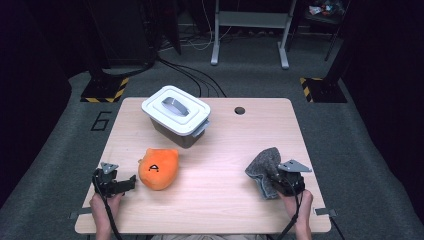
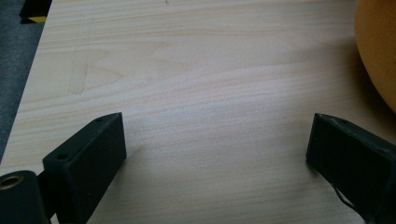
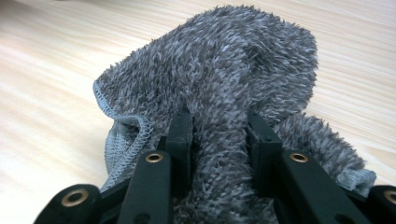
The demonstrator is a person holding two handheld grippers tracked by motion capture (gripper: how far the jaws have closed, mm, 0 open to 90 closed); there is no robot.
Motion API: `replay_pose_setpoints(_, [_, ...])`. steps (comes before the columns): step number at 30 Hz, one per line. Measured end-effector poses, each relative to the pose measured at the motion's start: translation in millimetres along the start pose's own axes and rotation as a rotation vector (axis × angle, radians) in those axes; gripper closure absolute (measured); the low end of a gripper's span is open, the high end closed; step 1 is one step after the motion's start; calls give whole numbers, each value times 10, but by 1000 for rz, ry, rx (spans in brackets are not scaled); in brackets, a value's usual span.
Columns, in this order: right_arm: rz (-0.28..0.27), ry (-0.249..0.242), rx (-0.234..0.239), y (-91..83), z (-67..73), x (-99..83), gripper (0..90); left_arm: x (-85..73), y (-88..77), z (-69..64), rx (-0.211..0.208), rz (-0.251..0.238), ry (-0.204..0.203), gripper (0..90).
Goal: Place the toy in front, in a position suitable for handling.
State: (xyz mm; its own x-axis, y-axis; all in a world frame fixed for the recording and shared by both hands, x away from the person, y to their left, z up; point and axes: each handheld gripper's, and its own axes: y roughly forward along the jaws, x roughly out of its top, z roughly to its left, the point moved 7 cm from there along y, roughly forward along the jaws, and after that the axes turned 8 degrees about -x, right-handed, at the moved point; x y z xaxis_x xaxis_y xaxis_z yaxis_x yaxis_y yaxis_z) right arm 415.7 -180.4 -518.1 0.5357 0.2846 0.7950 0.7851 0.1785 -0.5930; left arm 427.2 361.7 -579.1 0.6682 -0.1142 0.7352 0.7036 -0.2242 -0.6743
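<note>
A fluffy grey cloth (image 1: 264, 167) is bunched up at the table's right front. My right gripper (image 1: 279, 178) is shut on a thick fold of it; in the right gripper view the grey cloth (image 3: 233, 79) bulges up between and beyond the two black fingers (image 3: 180, 135). An orange plush toy (image 1: 159, 168) with a small face lies at the left front. Just left of it my left gripper (image 1: 131, 182) rests low over the table, open, jaws pointing toward the toy. In the left gripper view the orange plush toy (image 2: 378, 51) sits at the right edge, bare wood between the wide-apart fingers (image 2: 93, 158).
A grey bin with a white handled lid (image 1: 175, 108) stands at the table's back centre-left. A small round hole (image 1: 239, 110) lies in the tabletop at the back. Beyond the table (image 1: 210, 200) are dark floor, cables and a metal stand.
</note>
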Motion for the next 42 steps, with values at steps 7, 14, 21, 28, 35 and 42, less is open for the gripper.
replay_pose_setpoints(7, [28, 50, -58, 85, -286, -32, 662, 0, -1, 1, 2, 0, 1, 46])
replay_pose_setpoints(14, [55, 102, -112, 180, -527, -52, 662, 0, -1, 0, 3, 0, 2, 46])
replay_pose_setpoints(21, [80, 126, -158, 272, -709, -52, 660, 0, -2, 0, 3, 0, 3, 46])
replay_pose_setpoints(28, [113, 156, -192, 378, -851, -74, 655, 0, -2, 0, 3, 0, 3, 46])
replay_pose_setpoints(35, [126, 171, -216, 495, -919, -76, 648, 1, -1, 0, 4, -1, 5, 46])
replay_pose_setpoints(42, [145, 187, -217, 648, -963, -136, 623, 0, -2, -1, 3, 0, 3, 46])
